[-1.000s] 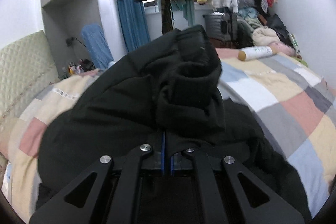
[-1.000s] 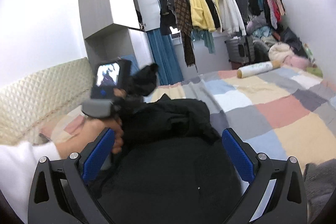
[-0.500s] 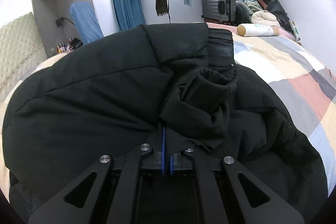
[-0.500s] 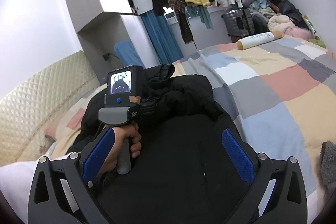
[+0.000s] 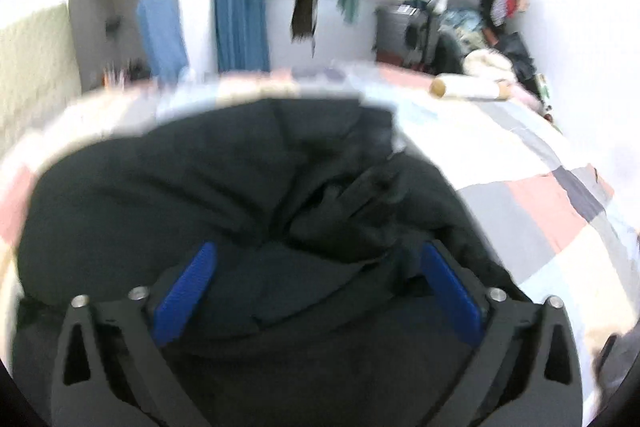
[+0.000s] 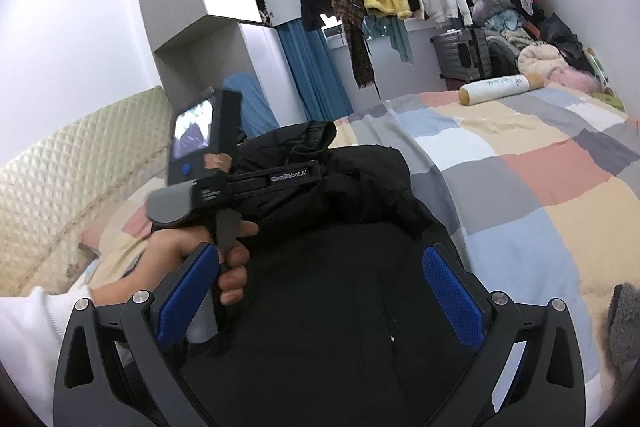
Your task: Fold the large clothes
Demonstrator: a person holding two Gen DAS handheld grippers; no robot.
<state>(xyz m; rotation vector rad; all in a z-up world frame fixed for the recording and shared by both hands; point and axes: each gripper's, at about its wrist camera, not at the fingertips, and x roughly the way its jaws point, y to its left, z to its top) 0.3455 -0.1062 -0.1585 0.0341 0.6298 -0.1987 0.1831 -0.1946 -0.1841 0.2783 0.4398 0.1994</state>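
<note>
Our left gripper has just been opening and now stands with its jaws as wide apart as they go; a crumpled ridge of the black jacket lies between the blue pads, but they do not press on it. Our right gripper is likewise spread wide over the jacket's near panel, gripping nothing. In the right wrist view the person's left hand wraps the handle of the left tool, just above the garment.

The jacket is heaped on the checked quilt of the bed, its upper part doubled over toward us, and the collar end pokes up at the far side. A rolled white bundle lies well apart, near the far edge of the bed.

We judge the risk to be the fold itself: the padding looks puffy and springy, so with both tools now free of it the turned-over part may slump or spring back open. The bunched ridge in the middle could also keep the layers from lying flat unless we press it down.
</note>
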